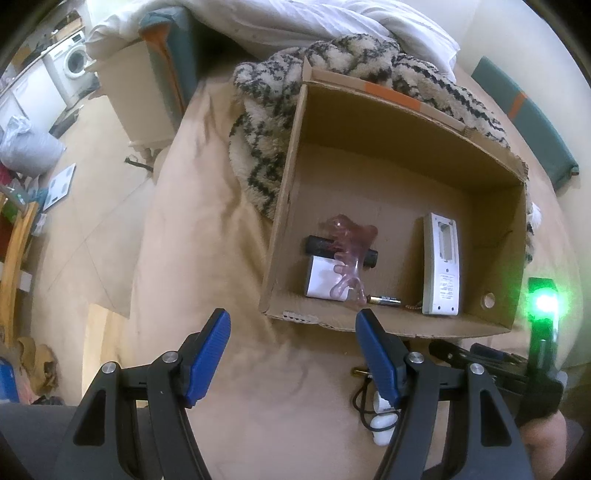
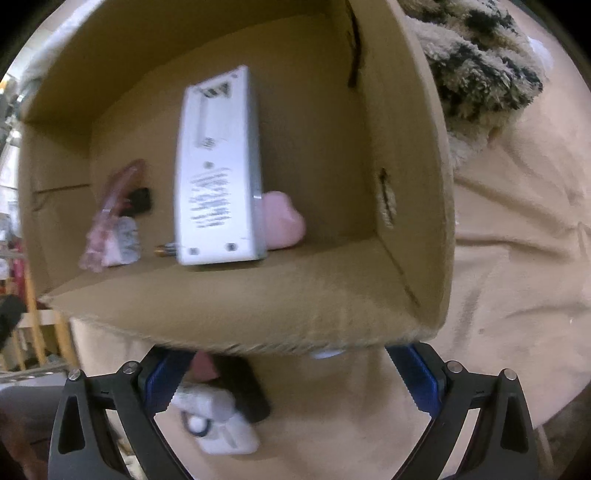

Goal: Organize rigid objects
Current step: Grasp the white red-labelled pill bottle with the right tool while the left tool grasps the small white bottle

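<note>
Nearest in the left wrist view, the left claw (image 1: 293, 345) stands wide with nothing between its blue pads, poised over the beige bed cover (image 1: 207, 258) just short of the box. Beside its right pad lies a white charger with a black cord (image 1: 380, 421), a loose item not yet put away. At the right edge, part of the other tool shows with a green light (image 1: 545, 302).

In the right wrist view, the right claw (image 2: 291, 384) is likewise wide and grips nothing. It points steeply down at the bed, just outside the near wall of the cardboard box (image 2: 236, 314). Between its pads lie a white adapter (image 2: 218, 421), a black block (image 2: 247, 387) touching it, and a pink piece (image 2: 203, 367) partly hidden under the box edge. The picture is blurred here, so their exact shapes cannot be told. In judgement, the claw is placed to pick one of these next.

Further on, the box sits open-topped on the bed as the collecting place. Inside it rest a white remote (image 1: 441, 264) lying back up with its battery bay open, a pink heart-shaped object (image 2: 282, 219) against the remote's side, a clear pink clip (image 1: 347, 254) across a black cylinder (image 1: 332, 249) and a white block (image 1: 323, 282), and a battery (image 1: 384, 300) by the near wall.

Behind the box lies a patterned fleece blanket (image 1: 266, 110), then white bedding (image 1: 295, 22).
</note>
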{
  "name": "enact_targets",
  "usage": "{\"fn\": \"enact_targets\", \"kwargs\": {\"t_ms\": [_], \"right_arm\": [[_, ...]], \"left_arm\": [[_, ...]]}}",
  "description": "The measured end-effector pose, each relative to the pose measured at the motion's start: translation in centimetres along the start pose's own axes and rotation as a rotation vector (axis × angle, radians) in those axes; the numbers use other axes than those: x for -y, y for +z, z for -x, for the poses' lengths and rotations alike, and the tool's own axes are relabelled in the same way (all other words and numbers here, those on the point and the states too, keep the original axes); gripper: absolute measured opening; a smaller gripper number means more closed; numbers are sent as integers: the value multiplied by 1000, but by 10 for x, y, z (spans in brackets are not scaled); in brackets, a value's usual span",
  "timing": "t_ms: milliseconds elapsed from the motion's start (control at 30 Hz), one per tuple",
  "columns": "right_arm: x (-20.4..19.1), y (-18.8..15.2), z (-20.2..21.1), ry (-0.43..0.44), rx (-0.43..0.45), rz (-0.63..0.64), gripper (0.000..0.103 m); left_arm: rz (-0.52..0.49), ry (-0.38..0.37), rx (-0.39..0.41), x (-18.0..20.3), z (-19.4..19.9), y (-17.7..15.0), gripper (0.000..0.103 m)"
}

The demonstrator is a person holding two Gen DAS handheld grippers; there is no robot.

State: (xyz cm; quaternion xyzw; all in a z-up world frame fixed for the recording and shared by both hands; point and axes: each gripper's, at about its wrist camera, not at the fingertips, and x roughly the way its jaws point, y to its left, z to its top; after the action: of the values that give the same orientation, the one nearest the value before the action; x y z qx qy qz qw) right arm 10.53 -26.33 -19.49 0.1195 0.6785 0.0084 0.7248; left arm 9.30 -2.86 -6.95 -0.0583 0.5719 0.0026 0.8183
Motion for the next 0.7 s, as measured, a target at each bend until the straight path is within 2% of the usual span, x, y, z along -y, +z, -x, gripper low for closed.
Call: {"fn": "enact_targets", "kwargs": {"t_ms": [33, 67, 100, 133, 167, 233, 400, 500, 567, 600, 633, 700], "right_arm": [[0, 1, -3, -10, -2, 7, 103], [-2, 2, -7, -12, -3, 18, 97], [-4, 3, -11, -22, -13, 36, 73], [-7, 3, -14, -54, -17, 52, 55], [-8, 3, -14, -73, -9, 62, 50], [-10, 3, -12, -85, 7, 78, 29], [-24, -8, 6, -53, 41, 127, 28], [-23, -24, 25, 12, 52, 110, 28], [-23, -37, 41, 47, 76, 116, 28], [-24, -43, 52, 74, 99, 115, 28], [-24, -47, 60, 97, 118, 114, 28], [-22, -53, 73, 136, 147, 96, 28]], "left_arm": [[2, -1, -2, 0, 0, 0, 68], [5, -3, -2, -1, -1, 0, 68], [7, -3, -1, -1, 0, 1, 68], [8, -3, 0, -2, 0, 1, 68], [8, -2, 2, -2, 0, 2, 68], [9, -2, 4, -2, 0, 1, 68], [-50, 11, -16, 5, -3, -7, 68], [-89, -5, -48, 15, -9, -20, 68], [-100, -48, -97, 26, -16, -31, 67], [-104, -91, -133, 32, -21, -36, 67], [-99, -178, -196, 41, -28, -43, 67], [-66, -251, -258, 52, -36, -52, 67]]}}
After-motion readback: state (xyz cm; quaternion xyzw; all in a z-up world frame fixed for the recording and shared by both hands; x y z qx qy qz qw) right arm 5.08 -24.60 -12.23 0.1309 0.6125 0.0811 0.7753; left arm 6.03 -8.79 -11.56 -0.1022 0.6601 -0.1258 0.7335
